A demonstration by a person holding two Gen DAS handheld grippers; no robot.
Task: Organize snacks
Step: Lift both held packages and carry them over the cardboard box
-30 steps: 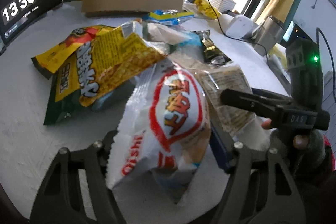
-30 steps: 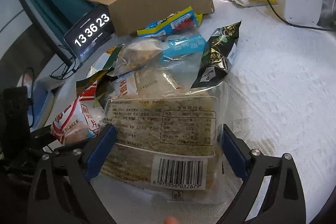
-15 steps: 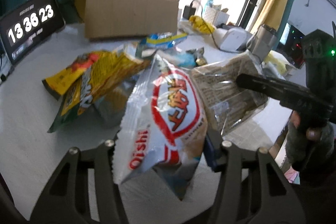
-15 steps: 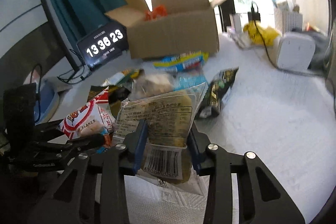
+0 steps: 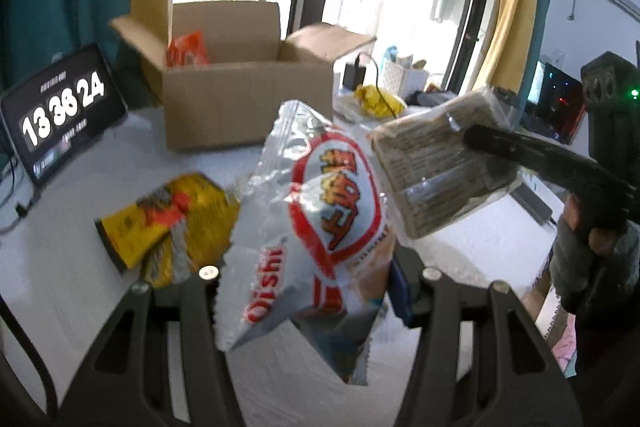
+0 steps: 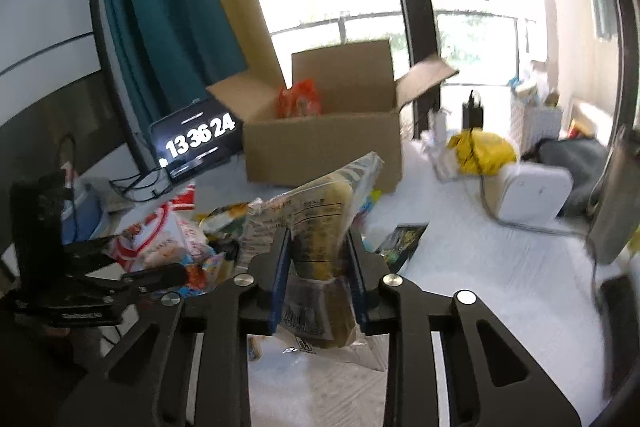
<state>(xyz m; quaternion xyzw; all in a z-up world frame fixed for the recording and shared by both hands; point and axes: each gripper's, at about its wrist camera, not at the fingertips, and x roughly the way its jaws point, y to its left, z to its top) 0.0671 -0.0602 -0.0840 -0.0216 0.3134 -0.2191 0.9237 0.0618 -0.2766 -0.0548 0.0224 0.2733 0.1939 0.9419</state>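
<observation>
My left gripper [image 5: 308, 279] is shut on a white and red Oishi chip bag [image 5: 320, 219] and holds it above the table; that bag also shows in the right wrist view [image 6: 160, 239]. My right gripper [image 6: 318, 267] is shut on a clear pack of brown crackers [image 6: 320, 219], lifted off the table; the pack also shows in the left wrist view [image 5: 440, 167]. An open cardboard box [image 5: 240, 87] stands at the back with an orange bag [image 5: 186, 51] inside. The box also shows in the right wrist view [image 6: 324, 135].
Yellow snack bags [image 5: 168, 219] lie on the white table [image 5: 60, 247]. A digital clock [image 5: 60, 111] stands at the left. A dark snack bag [image 6: 404, 239], a white device [image 6: 532, 191] with cable and a yellow bag [image 6: 480, 151] sit to the right.
Both grippers closed on their packs and lifted them up off the pile. The views rose and tilted towards the box.
</observation>
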